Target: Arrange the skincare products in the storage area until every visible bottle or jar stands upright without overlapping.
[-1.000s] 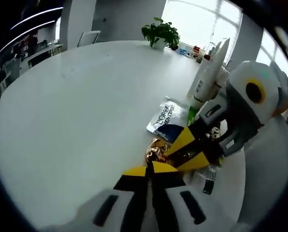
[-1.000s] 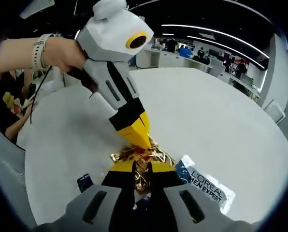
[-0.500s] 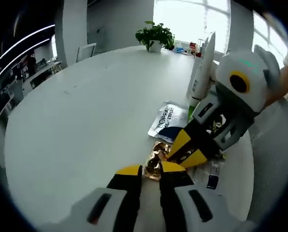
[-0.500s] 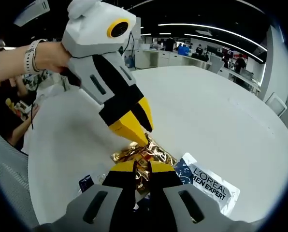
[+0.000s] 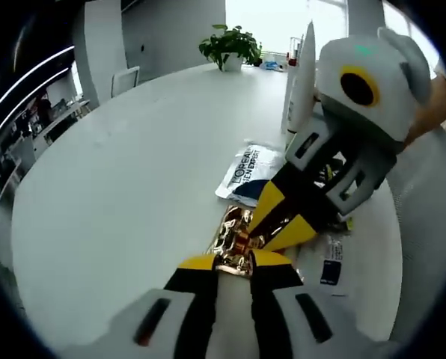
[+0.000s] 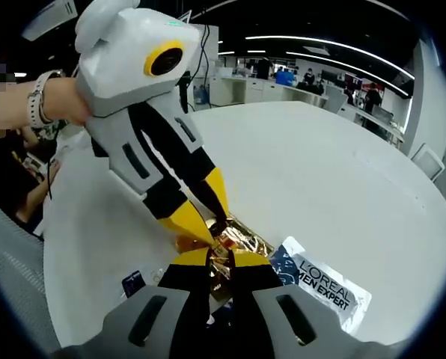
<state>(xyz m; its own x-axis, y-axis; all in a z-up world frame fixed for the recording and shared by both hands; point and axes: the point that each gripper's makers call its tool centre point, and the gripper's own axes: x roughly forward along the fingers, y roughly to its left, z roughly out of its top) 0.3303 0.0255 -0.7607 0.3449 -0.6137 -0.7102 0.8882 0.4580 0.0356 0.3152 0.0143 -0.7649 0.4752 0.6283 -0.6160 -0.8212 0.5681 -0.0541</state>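
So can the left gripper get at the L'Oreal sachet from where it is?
Probably yes. The sachet lies flat just past the gold packet at the left gripper, though the right gripper crowds its near edge.

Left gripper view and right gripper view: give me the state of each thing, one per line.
Left gripper: shut on gold foil packet.
Right gripper: shut on gold foil packet.
Gold foil packet: crumpled, pinched from both sides.
L'Oreal sachet: lying flat on the table.
White tube: standing upright.
Potted plant: upright, far edge of table.

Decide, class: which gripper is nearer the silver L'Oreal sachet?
Right. The right gripper is alongside the silver L'Oreal sachet, shut on the gold packet; the left gripper grips the packet's far side.
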